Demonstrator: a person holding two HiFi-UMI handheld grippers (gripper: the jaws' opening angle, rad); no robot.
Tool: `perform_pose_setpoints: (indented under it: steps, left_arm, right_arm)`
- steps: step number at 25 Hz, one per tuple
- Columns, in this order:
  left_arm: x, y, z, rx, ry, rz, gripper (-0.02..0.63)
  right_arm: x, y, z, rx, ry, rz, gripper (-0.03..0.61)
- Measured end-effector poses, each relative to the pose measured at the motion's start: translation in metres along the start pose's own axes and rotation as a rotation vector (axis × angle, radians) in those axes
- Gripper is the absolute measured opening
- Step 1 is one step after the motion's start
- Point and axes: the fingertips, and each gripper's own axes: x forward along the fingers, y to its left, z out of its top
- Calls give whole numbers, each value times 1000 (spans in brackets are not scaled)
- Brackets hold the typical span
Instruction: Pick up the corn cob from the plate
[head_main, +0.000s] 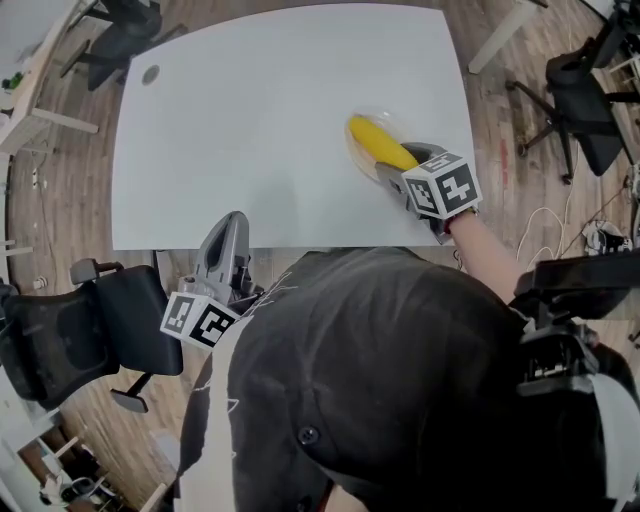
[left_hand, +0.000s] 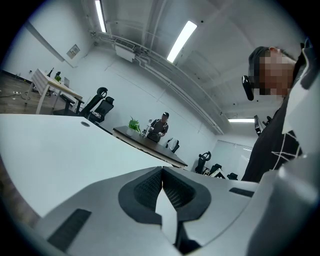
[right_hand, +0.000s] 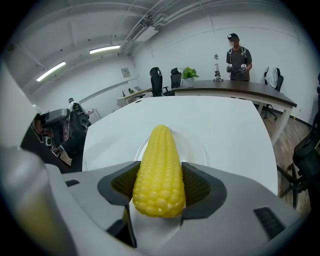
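Corn cob (right_hand: 159, 165) clamped in right tool (right_hand: 160, 186), over plate (right_hand: 199, 146); left tool (left_hand: 161, 181) jaws together, empty.

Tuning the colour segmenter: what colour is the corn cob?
The corn cob is bright yellow, clearest in the right gripper view.

Corn cob (right_hand: 159, 170) yellow; plate (right_hand: 196, 142) clear; table (head_main: 260, 130) white; floor (head_main: 60, 205) brown wood-grain; chairs (head_main: 95, 330) black.
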Motion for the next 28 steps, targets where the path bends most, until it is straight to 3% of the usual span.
perform_pose_setpoints:
  steps: [8,14,28]
  left_arm:
    - [-16,7,5,-33,-60,48,14]
    - [-8,-7,10,-39,-80,18,14]
    - [-13,2,25,-13,-61,-75,15]
  right_arm:
    - [-11,1,8,-27,-22,-11,258]
    - [-20,2,15,-32,-66,-14,258]
    - [-55,13,45,85,-232,-82,256]
